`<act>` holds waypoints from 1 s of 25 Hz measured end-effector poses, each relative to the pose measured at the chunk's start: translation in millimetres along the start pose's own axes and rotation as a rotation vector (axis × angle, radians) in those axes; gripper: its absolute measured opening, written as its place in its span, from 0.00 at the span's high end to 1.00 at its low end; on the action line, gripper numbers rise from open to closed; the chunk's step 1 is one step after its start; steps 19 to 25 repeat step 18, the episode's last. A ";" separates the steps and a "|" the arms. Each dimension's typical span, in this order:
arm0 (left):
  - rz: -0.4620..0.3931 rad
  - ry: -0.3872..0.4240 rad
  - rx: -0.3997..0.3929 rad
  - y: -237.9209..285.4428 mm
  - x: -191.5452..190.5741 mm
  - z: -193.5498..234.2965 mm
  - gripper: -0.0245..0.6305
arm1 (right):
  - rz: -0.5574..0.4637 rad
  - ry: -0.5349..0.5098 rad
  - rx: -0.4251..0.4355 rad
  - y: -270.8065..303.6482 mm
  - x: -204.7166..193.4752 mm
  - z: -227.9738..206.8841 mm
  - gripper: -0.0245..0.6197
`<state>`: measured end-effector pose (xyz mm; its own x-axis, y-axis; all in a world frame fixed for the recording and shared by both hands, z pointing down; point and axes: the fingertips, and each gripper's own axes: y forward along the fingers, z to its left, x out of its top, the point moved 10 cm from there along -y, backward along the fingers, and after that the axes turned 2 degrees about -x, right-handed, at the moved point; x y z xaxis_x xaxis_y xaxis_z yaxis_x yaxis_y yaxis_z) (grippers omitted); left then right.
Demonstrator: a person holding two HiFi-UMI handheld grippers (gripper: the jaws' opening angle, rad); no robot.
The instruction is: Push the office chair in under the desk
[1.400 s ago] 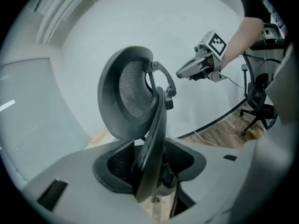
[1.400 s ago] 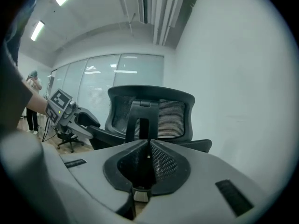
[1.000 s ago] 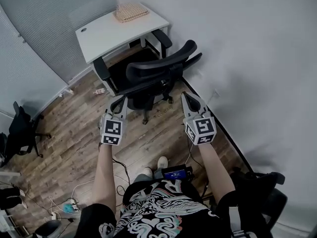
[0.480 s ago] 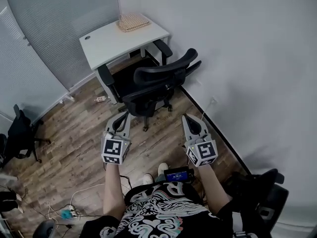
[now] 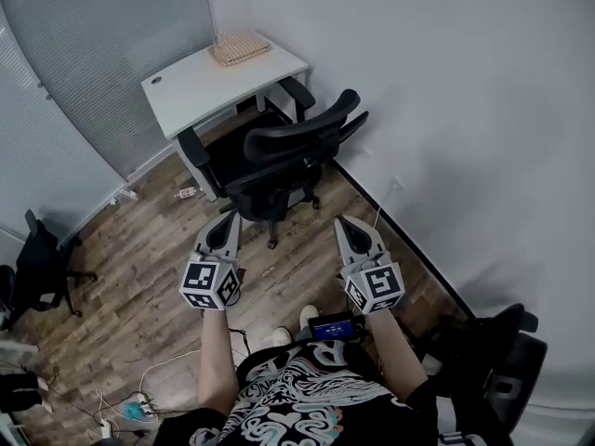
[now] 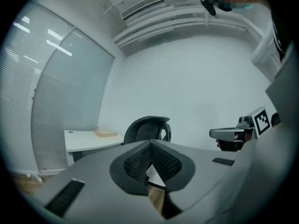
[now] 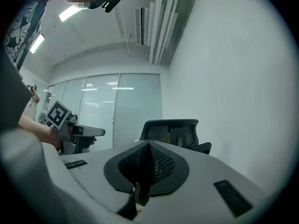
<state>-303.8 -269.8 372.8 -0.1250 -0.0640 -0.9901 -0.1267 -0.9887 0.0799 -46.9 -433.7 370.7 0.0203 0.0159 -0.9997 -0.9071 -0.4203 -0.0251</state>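
**Office chair [image 5: 279, 151] stands at the table, and both my grippers are shut with nothing in them**

My left gripper [image 5: 226, 219] has its jaws pressed together, and nothing is between them. My right gripper [image 5: 342, 223] is pressed together too, and it is also empty. I hold them side by side, and both point at the back of the chair. Neither one touches the chair. There is bare wooden floor [image 5: 139, 249] between their tips and the chair's wheels.

The chair is black and its back is turned to me. Its front faces the white table [image 5: 200, 82] and sits right up against the table's near edge. I cannot tell how far the seat goes under it. A tan woven thing [image 5: 241, 46] lies on the far end of the table. The white wall [image 5: 446, 110] is just beside the chair on the right. Another black chair [image 5: 42, 254] stands far off on the left, well apart from the table.
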 end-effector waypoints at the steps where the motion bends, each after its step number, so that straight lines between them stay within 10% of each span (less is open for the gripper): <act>1: -0.002 -0.001 -0.001 0.3 -0.1 0.9 0.93 | -0.001 -0.008 -0.004 -0.1 0.2 -0.7 0.93; 12: 0.041 0.191 -0.097 16.2 0.7 -24.6 0.93 | -0.008 -0.029 -0.007 8.8 1.0 -5.6 0.93; 25: 0.018 0.153 -0.123 25.9 2.2 -29.2 0.93 | -0.014 -0.040 0.013 16.0 1.3 -9.2 0.93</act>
